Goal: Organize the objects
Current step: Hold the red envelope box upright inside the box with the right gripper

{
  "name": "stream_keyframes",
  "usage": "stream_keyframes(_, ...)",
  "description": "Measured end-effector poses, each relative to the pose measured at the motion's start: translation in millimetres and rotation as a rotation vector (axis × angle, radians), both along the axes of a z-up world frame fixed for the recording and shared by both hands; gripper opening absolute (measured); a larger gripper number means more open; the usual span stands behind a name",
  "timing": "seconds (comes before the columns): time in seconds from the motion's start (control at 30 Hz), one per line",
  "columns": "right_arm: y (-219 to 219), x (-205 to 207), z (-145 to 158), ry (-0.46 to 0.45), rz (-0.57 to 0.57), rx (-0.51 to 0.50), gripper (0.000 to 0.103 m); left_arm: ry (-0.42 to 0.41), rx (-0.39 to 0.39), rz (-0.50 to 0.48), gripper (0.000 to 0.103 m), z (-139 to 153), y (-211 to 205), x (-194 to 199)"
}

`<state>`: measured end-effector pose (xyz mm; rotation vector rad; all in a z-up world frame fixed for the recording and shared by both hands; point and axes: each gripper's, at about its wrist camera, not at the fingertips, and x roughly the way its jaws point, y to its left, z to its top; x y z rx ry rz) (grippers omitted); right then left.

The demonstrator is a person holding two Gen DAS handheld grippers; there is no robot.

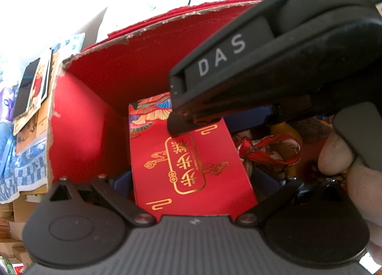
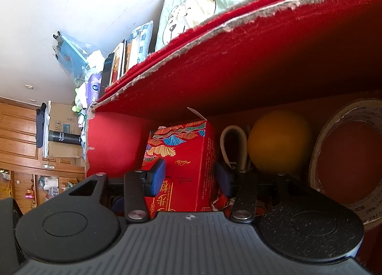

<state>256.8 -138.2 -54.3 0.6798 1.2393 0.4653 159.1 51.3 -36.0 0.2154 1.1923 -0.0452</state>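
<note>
A red gift box (image 1: pixel 191 155) with gold characters and a fan pattern lies inside a large red carton (image 1: pixel 100 98) with torn edges. My left gripper (image 1: pixel 191 178) has a blue pad against each long side of the gift box and is shut on it. My right gripper (image 1: pixel 198 117), marked DAS, comes in from the upper right with one finger resting on the box's top face. In the right wrist view, that gripper (image 2: pixel 191 176) stands open. Its left pad (image 2: pixel 156 176) is over the gift box (image 2: pixel 183 155), its right pad beside the box's narrow side.
Right of the gift box the carton (image 2: pixel 238 79) holds a yellow ball (image 2: pixel 279 141), a tape roll (image 2: pixel 343 162), a white looped cord (image 2: pixel 232 141) and a red ribbon (image 1: pixel 265 150). A person's fingers (image 1: pixel 334 153) hold the right gripper. Books and a phone (image 1: pixel 31 88) lie outside, left.
</note>
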Motion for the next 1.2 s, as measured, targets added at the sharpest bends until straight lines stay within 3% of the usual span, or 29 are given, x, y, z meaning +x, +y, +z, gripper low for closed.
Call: stream_keyframes(1.2, 1, -1, 0, 0.024, 0.001, 0.03, 0.052, 0.063, 0.074, -0.005, 0.102, 0, 9, 31)
